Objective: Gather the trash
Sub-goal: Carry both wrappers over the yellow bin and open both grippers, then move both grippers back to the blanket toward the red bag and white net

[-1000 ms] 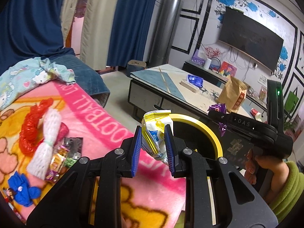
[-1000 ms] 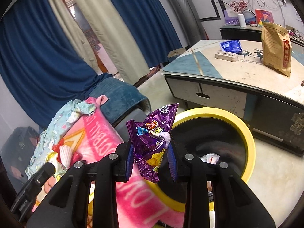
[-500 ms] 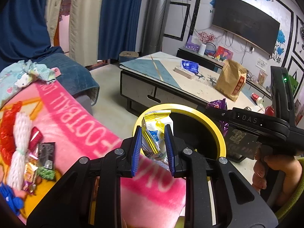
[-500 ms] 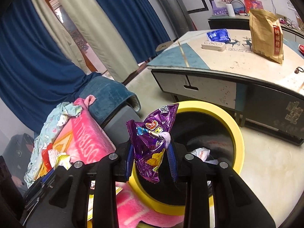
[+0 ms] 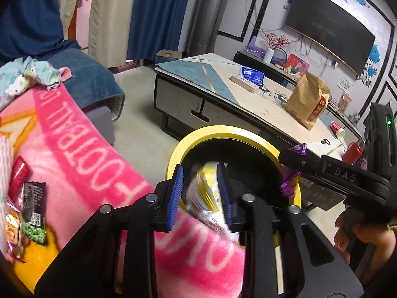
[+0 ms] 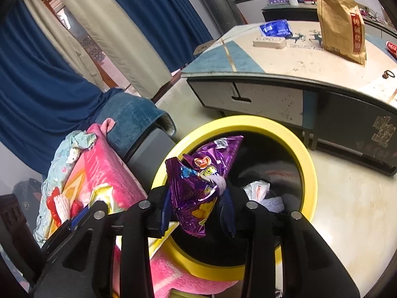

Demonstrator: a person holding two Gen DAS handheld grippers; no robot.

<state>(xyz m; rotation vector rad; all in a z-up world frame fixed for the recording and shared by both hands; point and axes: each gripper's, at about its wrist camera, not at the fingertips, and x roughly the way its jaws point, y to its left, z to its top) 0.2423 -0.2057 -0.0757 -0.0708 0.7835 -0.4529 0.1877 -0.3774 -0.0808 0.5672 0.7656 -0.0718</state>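
The crinkly yellow-and-white snack wrapper [image 5: 207, 193] sits between the left gripper [image 5: 201, 193]'s blue pads, which look spread a bit, its image motion-blurred. The shiny purple candy wrapper [image 6: 201, 186] is pinched in the right gripper [image 6: 198, 203]. Both hover over the round yellow-rimmed black bin [image 6: 309, 173], which holds white crumpled trash [image 6: 258, 190]. The pink fleece blanket [image 5: 82, 149] edges up on the left.

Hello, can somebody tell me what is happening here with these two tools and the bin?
A person is collecting trash with a gripper in each hand. The left gripper has a yellow snack wrapper between its fingers, the right gripper a purple wrapper. Both are over the yellow-rimmed bin. More wrappers lie on the pink blanket.
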